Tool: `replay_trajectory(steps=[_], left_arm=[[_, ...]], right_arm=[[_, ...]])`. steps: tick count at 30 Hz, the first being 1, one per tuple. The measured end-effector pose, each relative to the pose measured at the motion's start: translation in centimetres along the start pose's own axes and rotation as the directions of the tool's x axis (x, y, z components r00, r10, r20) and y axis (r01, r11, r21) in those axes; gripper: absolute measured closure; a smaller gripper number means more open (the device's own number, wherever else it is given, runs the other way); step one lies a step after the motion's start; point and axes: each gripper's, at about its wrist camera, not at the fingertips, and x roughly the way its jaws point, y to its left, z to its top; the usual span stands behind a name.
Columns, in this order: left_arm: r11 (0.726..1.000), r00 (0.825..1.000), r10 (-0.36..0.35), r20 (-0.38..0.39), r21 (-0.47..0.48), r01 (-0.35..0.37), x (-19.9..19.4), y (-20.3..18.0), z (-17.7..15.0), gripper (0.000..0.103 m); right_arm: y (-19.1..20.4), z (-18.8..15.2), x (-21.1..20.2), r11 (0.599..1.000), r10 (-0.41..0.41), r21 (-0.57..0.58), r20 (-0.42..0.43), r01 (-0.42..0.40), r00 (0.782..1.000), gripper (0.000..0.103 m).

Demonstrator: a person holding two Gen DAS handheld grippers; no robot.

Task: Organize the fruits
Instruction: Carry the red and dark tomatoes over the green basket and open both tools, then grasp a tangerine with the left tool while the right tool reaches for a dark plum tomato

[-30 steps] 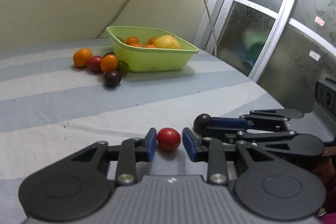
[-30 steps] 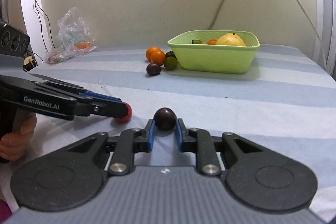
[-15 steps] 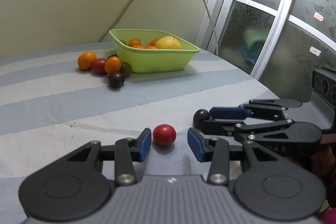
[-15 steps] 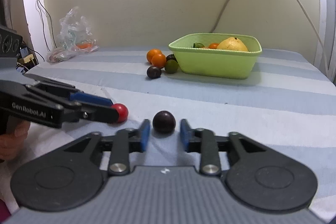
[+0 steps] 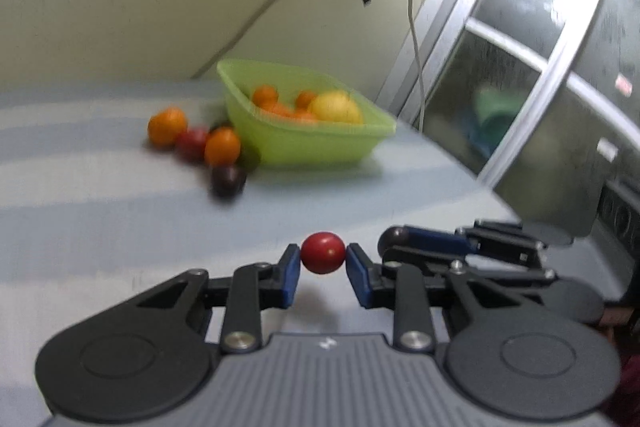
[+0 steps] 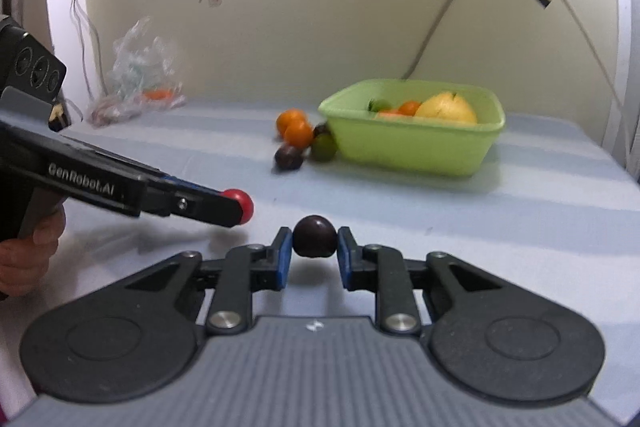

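Item one: a small red fruit (image 5: 323, 253), tomato-like, clamped between the blue pads of the left tool (image 5: 323, 259), whose jaws have just been closing onto it; we judge it raised off the striped table (image 5: 100, 227), a shadow lying beneath it.

Item two: a dark plum (image 6: 314, 236), pinched in the right tool (image 6: 314, 247), whose jaws have likewise just been closing on it; whether it clears the table we cannot tell.

Item three: the green basin (image 6: 416, 145) at the far side of the table, holding a large yellow fruit (image 6: 446, 109), small oranges and one green fruit.

Item four: loose fruit just beside the basin: two oranges, a red fruit (image 5: 192, 143), a green one and a second dark plum (image 5: 228, 179).

Item five: a crumpled plastic bag (image 6: 138, 75) against the wall, well apart.

Step in hand, as we judge it: both pickups made. The next move calls for carrying both fruits across to the basin and parting the jaws over its open space, clear of the pile.
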Motion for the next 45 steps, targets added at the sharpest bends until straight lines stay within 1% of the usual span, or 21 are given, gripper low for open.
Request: replay_trajectory(steps=[2,5,8,11,14,16,18,19,20,21,22,25,29,33,35,37,40,42,44,45], left_arm=[[1.000,0.999,-0.015,0.029,-0.008,0.015,0.3,0.1,1.9,0.077],[1.000,0.997,-0.016,0.069,-0.008,0.017,1.5,0.3,4.9,0.077],[1.000,0.997,-0.016,0.078,-0.026,0.018,3.5,1.0,7.2,0.077],[1.000,0.997,0.012,0.075,-0.028,-0.010,5.7,1.5,8.8,0.077],[0.998,0.997,0.044,0.059,-0.037,-0.042,7.6,2.0,9.6,0.077],[0.997,0.996,0.067,0.051,-0.046,-0.065,8.4,2.3,9.8,0.075],[0.996,0.996,0.075,0.047,-0.051,-0.072,9.0,2.7,10.0,0.066],[0.996,0.996,0.076,0.050,-0.050,-0.074,9.0,2.9,10.0,0.064],[0.996,0.996,0.078,0.054,-0.047,-0.075,9.0,3.0,10.0,0.064],[0.996,0.995,0.079,0.063,-0.045,-0.076,8.8,3.1,10.1,0.064],[0.996,0.994,0.078,0.071,-0.048,-0.075,8.6,3.4,10.3,0.063],[0.994,0.991,0.087,0.098,-0.075,-0.079,7.4,4.5,10.6,0.063],[0.988,0.985,0.115,0.126,-0.113,-0.101,5.6,6.1,10.6,0.063],[0.981,0.979,0.161,0.127,-0.130,-0.144,4.1,7.7,9.7,0.063],[0.975,0.976,0.184,0.115,-0.150,-0.166,3.8,8.8,9.1,0.057],[0.968,0.975,0.198,0.097,-0.175,-0.179,3.7,9.8,8.6,0.055],[0.961,0.974,0.214,0.073,-0.196,-0.196,4.4,11.0,8.5,0.048],[0.960,0.976,0.209,0.060,-0.204,-0.193,5.1,11.5,8.6,0.044],[0.961,0.978,0.201,0.048,-0.202,-0.188,5.8,11.7,8.8,0.041],[0.962,0.978,0.202,0.042,-0.197,-0.190,6.3,11.7,8.9,0.039]], right_arm=[[-0.6,1.0,0.0,1.000,-0.017,0.002,0.036,0.017,0.999,0.076],[-1.5,2.7,0.3,0.999,-0.044,0.004,0.093,0.044,0.995,0.076],[-2.7,4.4,1.2,0.997,-0.071,0.016,0.128,0.070,0.989,0.076],[-3.9,5.6,2.5,0.996,-0.094,0.028,0.143,0.090,0.985,0.076],[-5.0,6.2,3.9,0.993,-0.117,0.031,0.141,0.114,0.983,0.076],[-5.5,6.2,4.9,0.993,-0.119,0.034,0.127,0.115,0.985,0.075],[-5.9,6.2,5.5,0.993,-0.118,0.045,0.115,0.113,0.986,0.075],[-6.0,6.1,5.7,0.992,-0.119,0.051,0.112,0.114,0.987,0.074],[-6.1,5.9,5.8,0.992,-0.119,0.055,0.108,0.114,0.987,0.074],[-6.3,6.0,6.0,0.991,-0.124,0.059,0.106,0.118,0.987,0.071],[-6.4,5.9,6.0,0.990,-0.131,0.063,0.110,0.124,0.985,0.070],[-6.7,5.9,5.8,0.988,-0.140,0.081,0.124,0.131,0.982,0.070],[-6.6,5.9,5.5,0.987,-0.149,0.089,0.138,0.137,0.979,0.070],[-6.2,6.1,4.9,0.988,-0.131,0.103,0.143,0.117,0.981,0.070],[-5.6,6.1,4.5,0.990,-0.112,0.101,0.145,0.098,0.983,0.070],[-4.8,5.9,4.1,0.993,-0.083,0.097,0.142,0.069,0.986,0.070],[-3.4,5.5,4.4,0.996,-0.016,0.092,0.101,0.007,0.995,0.070],[-2.4,5.3,5.2,0.996,0.024,0.084,0.060,-0.029,0.998,0.070],[-1.4,5.1,6.1,0.997,0.043,0.067,0.028,-0.044,0.999,0.069],[-1.0,5.2,6.6,0.997,0.048,0.061,0.018,-0.049,0.999,0.067]])
